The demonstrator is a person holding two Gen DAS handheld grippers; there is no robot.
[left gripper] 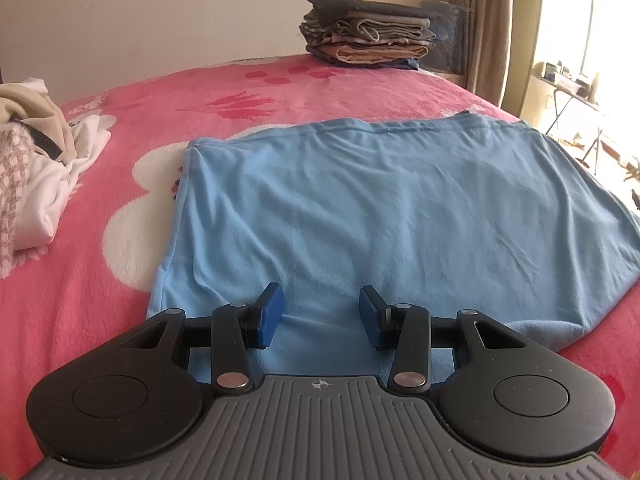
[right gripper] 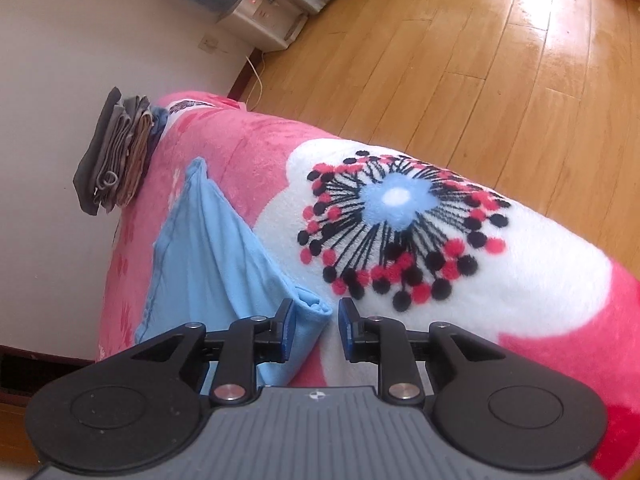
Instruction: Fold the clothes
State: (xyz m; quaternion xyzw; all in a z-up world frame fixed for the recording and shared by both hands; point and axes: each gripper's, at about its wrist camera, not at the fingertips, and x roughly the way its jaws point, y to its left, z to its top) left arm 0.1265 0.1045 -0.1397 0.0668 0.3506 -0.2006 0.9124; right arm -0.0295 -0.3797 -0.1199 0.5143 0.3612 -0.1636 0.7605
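A blue garment (left gripper: 384,216) lies spread flat on the pink blanket (left gripper: 120,280) covering the bed. The left claw (left gripper: 322,314) hovers released over its near edge, fingers apart and gripping nothing. Only the left view shows the crumpled white heap (left gripper: 36,160) at the left. The right claw (right gripper: 316,330) is also released, a folded corner of the garment (right gripper: 312,308) lying between its fingers; only this view shows the wood floor (right gripper: 480,60). The folded stack (left gripper: 368,36) appears in both.
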